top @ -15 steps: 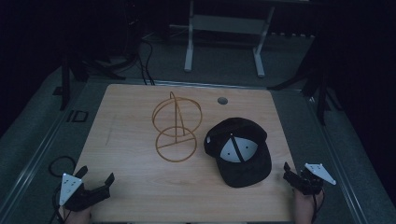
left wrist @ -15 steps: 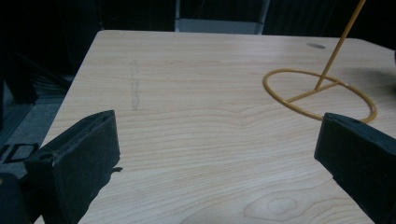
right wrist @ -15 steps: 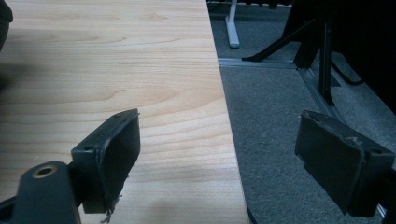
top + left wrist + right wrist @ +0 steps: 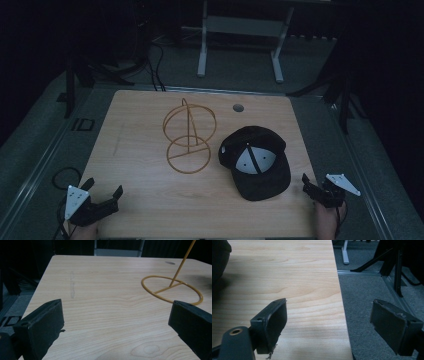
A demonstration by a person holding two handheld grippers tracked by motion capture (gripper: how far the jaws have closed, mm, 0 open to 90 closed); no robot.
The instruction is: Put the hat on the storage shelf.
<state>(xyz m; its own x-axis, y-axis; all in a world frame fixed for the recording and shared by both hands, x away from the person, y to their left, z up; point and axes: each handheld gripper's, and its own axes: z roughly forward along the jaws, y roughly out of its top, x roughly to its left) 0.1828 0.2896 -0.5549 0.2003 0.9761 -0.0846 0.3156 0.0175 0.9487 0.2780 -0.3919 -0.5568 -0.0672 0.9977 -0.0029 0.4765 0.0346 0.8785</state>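
Black fabric marked the cap (image 4: 257, 162), which lay upside down on the right half of the wooden table (image 4: 145, 145), its pale lining facing up and its brim pointing toward the person's edge. Just to its left stood the yellow wire stand (image 4: 189, 136), a flat ring on the table with an upright rod and a second ring above; cap and stand sat close together, and whether they touched could not be told. The right gripper (image 4: 312, 187) hovered at the table's right edge, near the cap's brim but apart from it, its jaws spread wide with nothing between them; in the right gripper view (image 4: 327, 322) one jaw hung over the wood and the other over the grey floor (image 4: 367, 297). The left gripper (image 4: 102, 197) sat at the near left corner, well apart from both cap and stand, jaws likewise wide and empty, and in the left gripper view (image 4: 116, 322) the stand's base ring (image 4: 172, 290) lay ahead toward the right jaw.
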